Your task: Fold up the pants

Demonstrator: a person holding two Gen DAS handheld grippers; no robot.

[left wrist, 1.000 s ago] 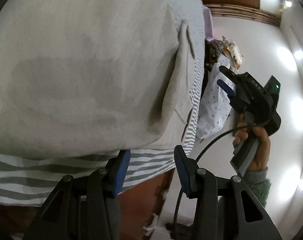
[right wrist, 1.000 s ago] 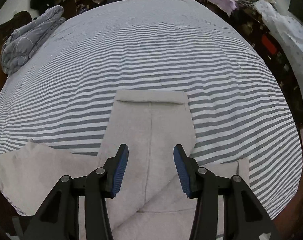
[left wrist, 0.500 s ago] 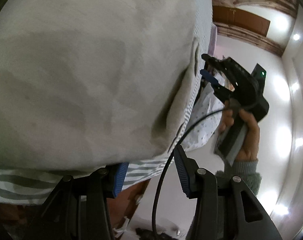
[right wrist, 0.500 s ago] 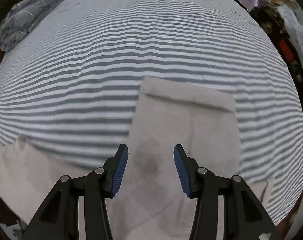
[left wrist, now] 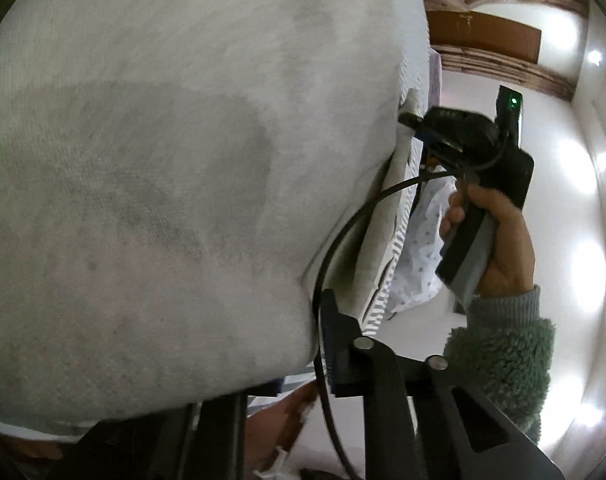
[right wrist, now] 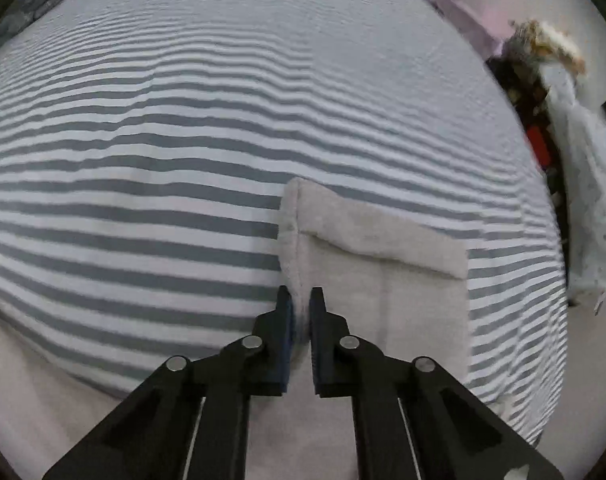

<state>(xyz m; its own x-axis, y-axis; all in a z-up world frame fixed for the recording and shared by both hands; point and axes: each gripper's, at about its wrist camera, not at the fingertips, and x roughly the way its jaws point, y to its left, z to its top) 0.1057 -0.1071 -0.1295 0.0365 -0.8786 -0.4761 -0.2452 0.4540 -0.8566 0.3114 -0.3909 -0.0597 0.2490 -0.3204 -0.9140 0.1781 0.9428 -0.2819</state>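
Pants point(right wrist: 375, 276) edge sits pinched between right tool point(right wrist: 301, 312) pads, apparently.

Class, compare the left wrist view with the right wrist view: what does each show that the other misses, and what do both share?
Only the left wrist view shows the hand holding the right gripper, its green sleeve and a cable. Only the right wrist view shows the wide striped bed and the right gripper shut on the edge of the pants. Both show the pale pants on striped bedding.
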